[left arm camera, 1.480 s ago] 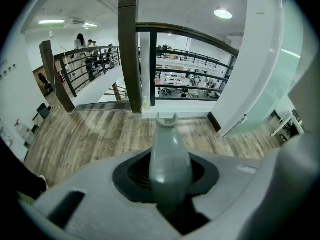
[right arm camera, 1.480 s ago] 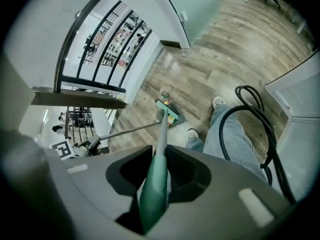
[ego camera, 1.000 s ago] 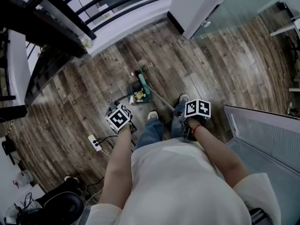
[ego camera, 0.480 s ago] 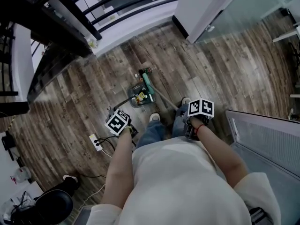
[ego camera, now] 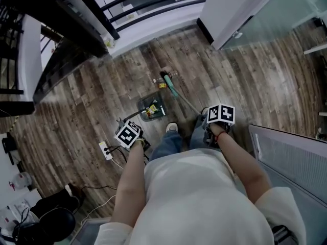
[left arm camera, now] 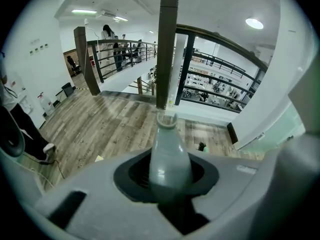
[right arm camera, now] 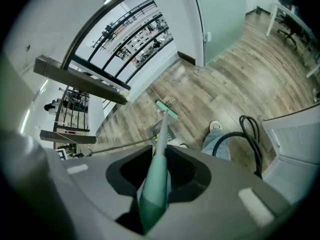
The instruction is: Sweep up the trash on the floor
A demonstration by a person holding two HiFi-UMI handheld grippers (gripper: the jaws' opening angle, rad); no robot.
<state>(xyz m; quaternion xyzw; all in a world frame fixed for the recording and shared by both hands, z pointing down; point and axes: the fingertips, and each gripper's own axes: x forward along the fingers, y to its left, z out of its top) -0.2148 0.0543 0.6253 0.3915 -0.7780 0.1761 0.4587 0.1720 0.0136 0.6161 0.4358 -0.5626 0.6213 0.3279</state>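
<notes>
In the head view a dark dustpan (ego camera: 152, 109) rests on the wood floor ahead of my feet, with yellow and white scraps of trash (ego camera: 152, 107) inside. Its grey handle (left arm camera: 169, 156) runs up into my left gripper (ego camera: 129, 135) (left arm camera: 169, 180), which is shut on it. The green broom head (ego camera: 168, 83) (right arm camera: 166, 109) touches the floor beyond the pan, next to a small bit of trash (ego camera: 161, 84). Its thin shaft slants back to the green grip (right arm camera: 154, 186), with my right gripper (ego camera: 220, 115) (right arm camera: 155, 189) shut on that grip.
A white power strip (ego camera: 104, 150) with cables lies on the floor left of my left gripper. A black railing (ego camera: 76, 9) and a white ledge bound the far side. A white wall corner with a glass door (ego camera: 240, 14) stands far right, a glass panel (ego camera: 291, 152) close right.
The broom head has moved away from the dustpan's mouth, out to the far side near a loose scrap. The dustpan and both grips stay as they were.
</notes>
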